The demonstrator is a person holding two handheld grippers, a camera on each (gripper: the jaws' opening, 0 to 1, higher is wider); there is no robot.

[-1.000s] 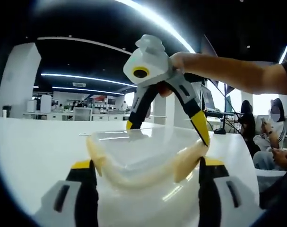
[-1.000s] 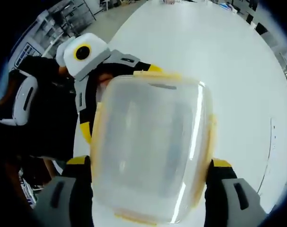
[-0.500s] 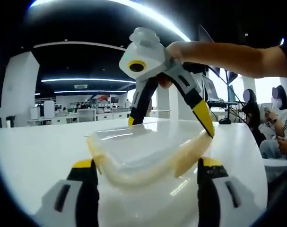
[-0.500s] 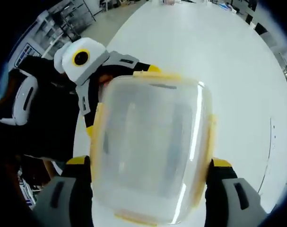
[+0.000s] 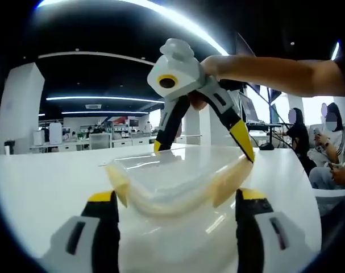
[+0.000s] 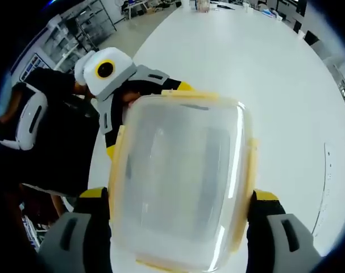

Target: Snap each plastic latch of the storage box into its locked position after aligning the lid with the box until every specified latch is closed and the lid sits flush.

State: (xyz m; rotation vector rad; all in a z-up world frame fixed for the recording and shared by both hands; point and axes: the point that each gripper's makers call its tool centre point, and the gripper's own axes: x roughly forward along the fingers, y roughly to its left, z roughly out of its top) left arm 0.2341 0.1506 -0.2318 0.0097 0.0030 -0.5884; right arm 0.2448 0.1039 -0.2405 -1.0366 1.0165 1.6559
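A clear storage box [image 6: 178,182] with its lid [image 5: 166,176] on and pale yellow latches [image 5: 228,183] along its edges sits between both grippers over the white table [image 6: 274,68]. My left gripper [image 5: 172,196] has a jaw against each side of the box's near end. My right gripper [image 6: 175,196] looks down on the lid and clamps the box's two long sides. In the left gripper view the right gripper [image 5: 200,152] reaches down from above, one yellow tip on the right-hand latch. The left gripper [image 6: 146,119] shows at the box's upper left edge.
The white table [image 5: 41,182] stretches wide around the box. A person's arm [image 5: 274,74] holds the right gripper. Seated people [image 5: 328,148] are at the right, and office desks and shelving [image 6: 75,28] lie beyond the table.
Both views have shifted slightly with the hands. The box stays between both pairs of jaws, and the right gripper's tips remain on its far edge and latch.
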